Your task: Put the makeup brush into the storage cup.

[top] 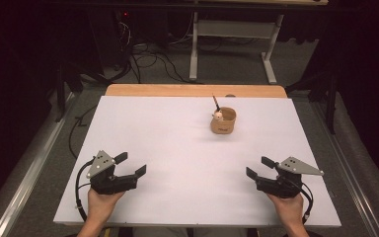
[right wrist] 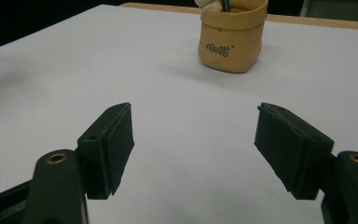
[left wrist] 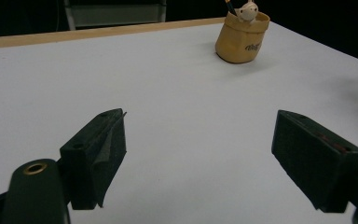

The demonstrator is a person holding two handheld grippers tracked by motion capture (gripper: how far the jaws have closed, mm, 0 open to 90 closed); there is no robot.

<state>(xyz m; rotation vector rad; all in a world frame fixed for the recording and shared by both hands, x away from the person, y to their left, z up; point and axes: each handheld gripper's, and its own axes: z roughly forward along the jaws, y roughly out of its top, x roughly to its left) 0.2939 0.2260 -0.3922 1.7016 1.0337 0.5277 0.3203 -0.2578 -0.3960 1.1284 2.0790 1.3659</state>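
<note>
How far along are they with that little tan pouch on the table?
Nothing looks done yet. The tan pouch stands upright at the far side of the white table, a pen sticking out. The left gripper and right gripper rest open near the front edge, holding nothing. Reaching for it is all still ahead.

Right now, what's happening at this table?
A person sits at a white table with a grasping tool in each hand. The left tool and right tool both rest near the front edge, jaws open and holding nothing. Farther back stands a small tan pouch with a pen and a little figure sticking out, untouched.
</note>
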